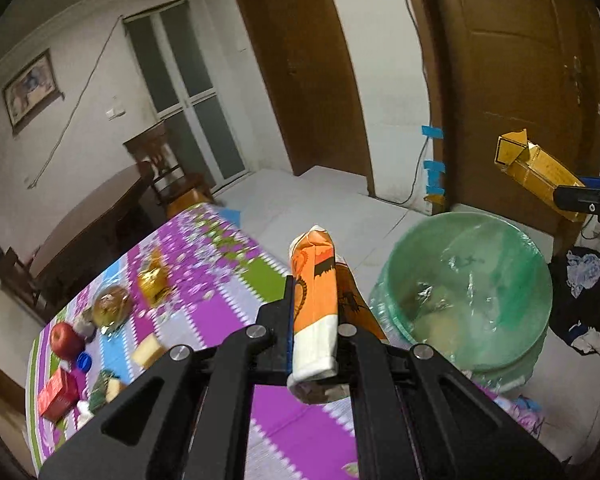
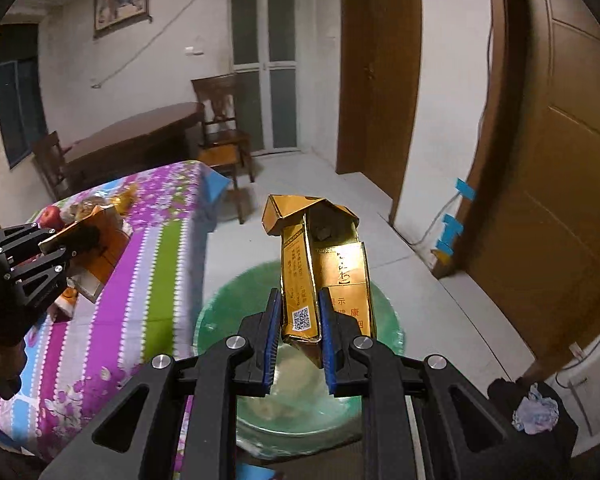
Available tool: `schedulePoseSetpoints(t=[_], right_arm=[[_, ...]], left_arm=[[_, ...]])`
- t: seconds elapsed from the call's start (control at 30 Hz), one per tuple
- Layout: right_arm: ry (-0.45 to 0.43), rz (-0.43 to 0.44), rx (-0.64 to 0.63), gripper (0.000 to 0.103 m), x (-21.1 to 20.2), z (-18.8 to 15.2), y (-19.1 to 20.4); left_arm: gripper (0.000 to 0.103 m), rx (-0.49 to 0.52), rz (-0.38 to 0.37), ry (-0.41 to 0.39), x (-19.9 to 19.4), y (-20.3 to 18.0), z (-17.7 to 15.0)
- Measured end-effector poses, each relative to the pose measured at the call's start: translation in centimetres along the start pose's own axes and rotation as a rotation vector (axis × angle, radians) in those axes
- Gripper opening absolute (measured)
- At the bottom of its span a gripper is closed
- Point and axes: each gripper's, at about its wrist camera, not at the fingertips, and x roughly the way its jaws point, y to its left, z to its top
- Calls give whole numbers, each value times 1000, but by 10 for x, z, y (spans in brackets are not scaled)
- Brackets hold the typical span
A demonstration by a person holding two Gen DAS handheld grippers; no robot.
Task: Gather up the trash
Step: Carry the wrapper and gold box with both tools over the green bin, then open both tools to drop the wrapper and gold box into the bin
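Starting at the left of the left wrist view, we see what remains on the surface (image 1: pixel 204 280) with its purple floral cloth: a red apple (image 1: pixel 65 339), a small red box (image 1: pixel 58 394), a blue bottle cap (image 1: pixel 84 361), a wrapped bun (image 1: pixel 111 306) and a gold wrapper (image 1: pixel 153 280), all well apart from our tools.

Moving toward the middle, our left hand-held gripper (image 1: pixel 314 320) is clenched on an orange-and-white carton (image 1: pixel 314 300). Its long axis runs forward along the fingers, tip pointing away from us. It hangs over the edge of the surface, and the green-lined trash bin (image 1: pixel 460 300) lies just to its right and lower, on the floor.

Further right, our right hand-held gripper (image 2: pixel 300 320) is closed on a gold cigarette carton (image 2: pixel 320 264), its torn flap end pointing forward and up, its long axis in line with the fingers. In the right wrist view the bin's rim (image 2: pixel 220 300) spreads directly beneath this carton, so we judge the right hand to be the nearer one, already over the opening.

We reckon the gold carton can simply be let go to fall in, while the orange one needs a short carry rightward first; released from here it could strike the rim or land back on the cloth.
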Motion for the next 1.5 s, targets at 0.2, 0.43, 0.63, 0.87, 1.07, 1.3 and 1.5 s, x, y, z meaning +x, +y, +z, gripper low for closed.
schedulePoseSetpoints(t=[0.2, 0.43, 0.63, 0.87, 1.07, 1.3, 1.5], right_arm=[[26, -23, 14, 20, 8, -5, -8], [45, -26, 21, 20, 20, -9, -8], [69, -22, 36, 20, 28, -10, -10], [126, 8, 84, 20, 47, -11, -13], [170, 25, 110, 20, 64, -10, -15], [230, 38, 156, 20, 88, -5, -16], [254, 33, 149, 45, 108, -4, -11]], left_arm=[[4, 26, -20, 2, 13, -21, 9], [4, 56, -15, 1, 21, -37, 13], [4, 72, -14, 7, 26, -47, 16], [4, 95, -31, 17, 34, -60, 19], [4, 110, -76, 41, 47, -69, 20], [4, 81, -232, 110, 69, -70, 22], [13, 49, -333, 168, 84, -73, 25]])
